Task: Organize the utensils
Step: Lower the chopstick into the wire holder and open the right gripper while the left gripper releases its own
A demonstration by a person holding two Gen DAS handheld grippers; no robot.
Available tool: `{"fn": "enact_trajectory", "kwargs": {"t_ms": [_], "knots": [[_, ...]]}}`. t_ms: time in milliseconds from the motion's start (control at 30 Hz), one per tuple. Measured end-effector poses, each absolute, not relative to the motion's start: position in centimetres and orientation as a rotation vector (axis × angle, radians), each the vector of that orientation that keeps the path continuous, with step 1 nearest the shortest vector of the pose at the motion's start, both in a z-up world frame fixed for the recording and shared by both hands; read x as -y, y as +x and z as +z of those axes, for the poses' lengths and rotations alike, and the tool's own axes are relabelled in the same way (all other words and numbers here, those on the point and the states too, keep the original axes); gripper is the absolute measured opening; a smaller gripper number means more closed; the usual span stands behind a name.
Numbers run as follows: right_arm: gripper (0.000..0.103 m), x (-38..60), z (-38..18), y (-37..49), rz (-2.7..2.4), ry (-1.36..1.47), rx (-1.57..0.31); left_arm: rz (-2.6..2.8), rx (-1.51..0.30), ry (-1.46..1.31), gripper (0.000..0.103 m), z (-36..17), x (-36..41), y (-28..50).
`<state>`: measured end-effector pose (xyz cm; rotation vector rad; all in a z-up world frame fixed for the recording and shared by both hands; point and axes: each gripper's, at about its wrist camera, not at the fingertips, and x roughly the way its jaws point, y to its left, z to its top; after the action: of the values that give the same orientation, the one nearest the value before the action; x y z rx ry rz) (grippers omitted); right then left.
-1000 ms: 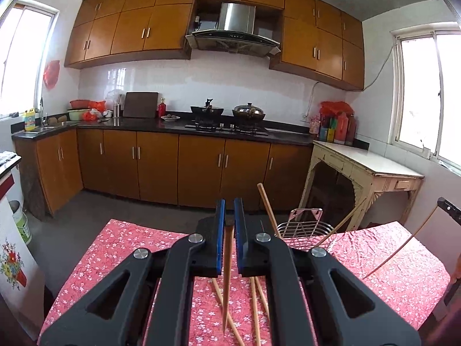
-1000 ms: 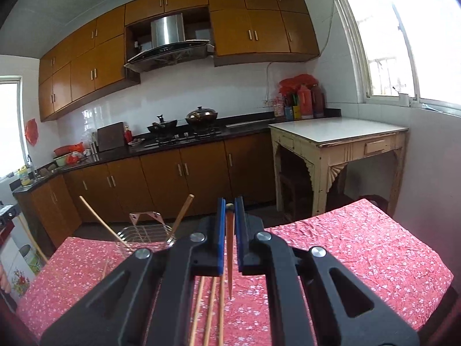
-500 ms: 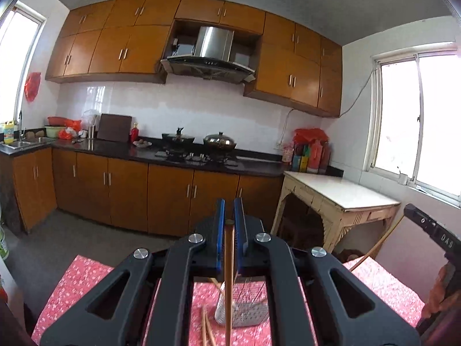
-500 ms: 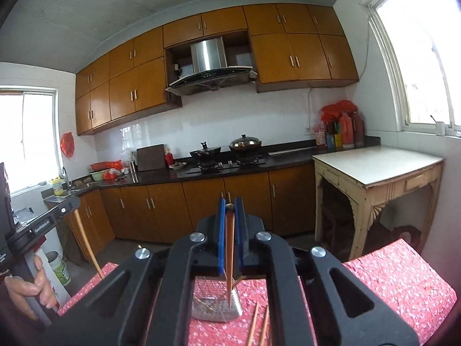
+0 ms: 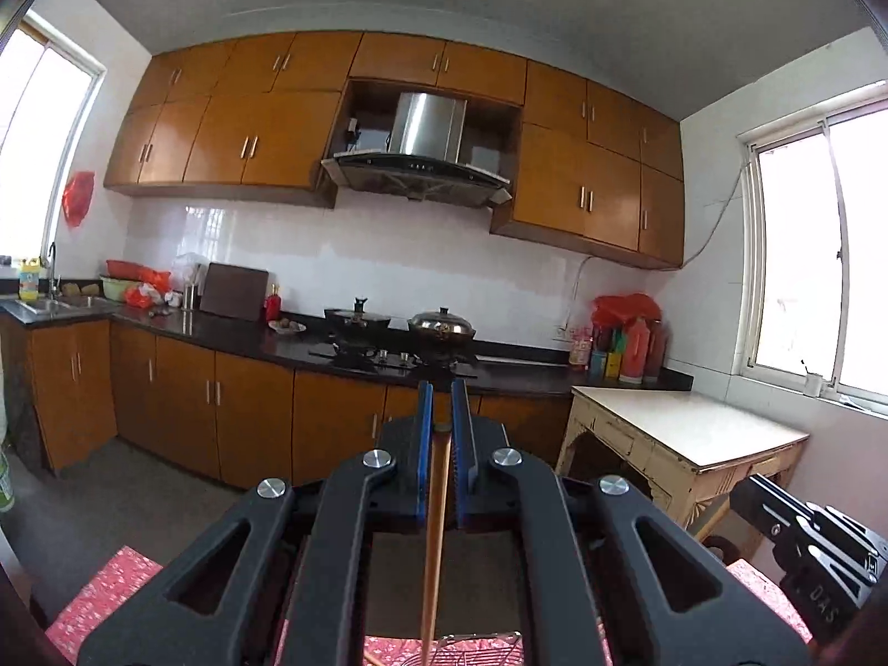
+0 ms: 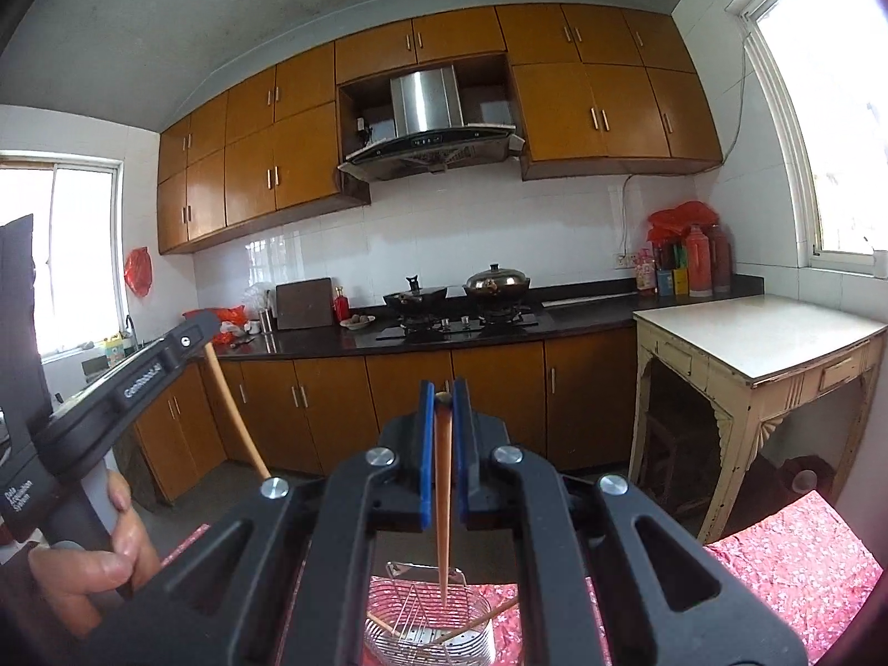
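My left tool [image 5: 442, 408] is clamped tight on one wooden chopstick [image 5: 433, 544] – my right tool [image 6: 443, 405] pinches another chopstick [image 6: 443, 505], its tip hanging over the wire utensil basket [image 6: 427, 619] on the red floral table [image 6: 788, 560], two chopsticks already inside

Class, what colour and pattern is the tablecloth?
Red with small white flowers; the tablecloth shows best in the right wrist view.
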<state>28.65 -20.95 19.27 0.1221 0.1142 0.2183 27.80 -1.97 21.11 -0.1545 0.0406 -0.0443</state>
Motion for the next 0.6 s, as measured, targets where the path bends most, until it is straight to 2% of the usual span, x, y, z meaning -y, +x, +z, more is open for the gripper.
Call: {"fn": "enact_trajectory", "kwargs": {"t_ms": [300,600], "knots": [[0.007,20.5,14.9,34.5,0.24,0.138,-0.233,-0.033,-0.166,-0.187,0.006,16.3,1.7,32.0],[0.009,20.6,11.7,37.6,0.239,0.17,-0.332,-0.032,-0.258,-0.174,0.007,14.9,1.2,33.1]]}}
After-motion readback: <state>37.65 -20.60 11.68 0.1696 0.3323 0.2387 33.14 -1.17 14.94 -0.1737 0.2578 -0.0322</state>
